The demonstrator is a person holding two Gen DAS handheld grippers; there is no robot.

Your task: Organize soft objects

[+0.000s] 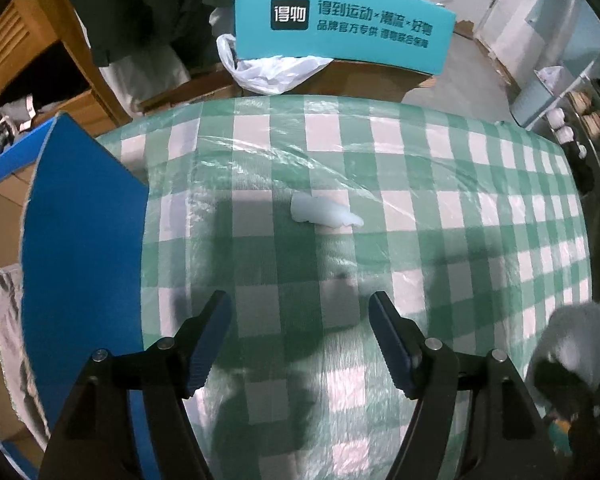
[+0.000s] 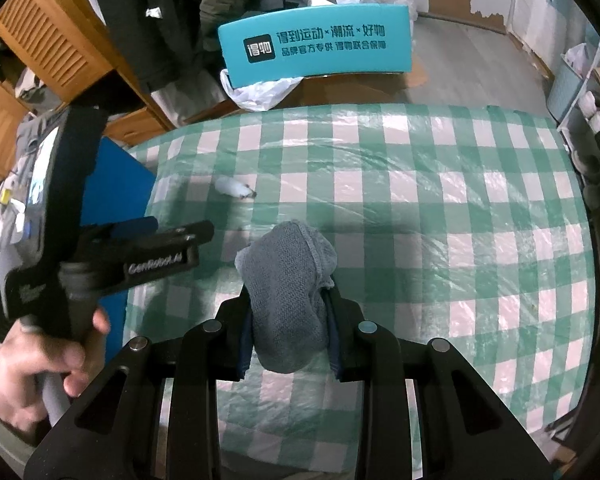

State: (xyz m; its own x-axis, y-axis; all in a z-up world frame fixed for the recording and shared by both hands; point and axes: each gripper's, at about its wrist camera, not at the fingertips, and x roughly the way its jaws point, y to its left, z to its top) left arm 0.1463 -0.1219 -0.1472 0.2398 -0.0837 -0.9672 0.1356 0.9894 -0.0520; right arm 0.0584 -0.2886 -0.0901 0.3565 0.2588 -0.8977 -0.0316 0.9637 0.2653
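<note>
A small white soft object (image 1: 324, 212) lies on the green-checked tablecloth (image 1: 440, 200), ahead of my left gripper (image 1: 300, 316). That gripper is open above the cloth with nothing between its blue pads. In the right wrist view my right gripper (image 2: 288, 298) is shut on a grey knitted cloth (image 2: 288, 280), bunched up and sticking out past the fingertips. The same view shows the white object (image 2: 234, 188) farther left, and the left gripper (image 2: 184, 227) held by a hand (image 2: 40, 360). The grey cloth (image 1: 576, 332) appears blurred at the lower right of the left wrist view.
A blue box flap (image 1: 84, 240) stands along the table's left edge. Behind the table are a teal box with printed text (image 1: 340, 32), a white plastic bag (image 1: 268, 72), wooden furniture (image 2: 52, 48) and hanging dark clothes. Shelves stand at the right.
</note>
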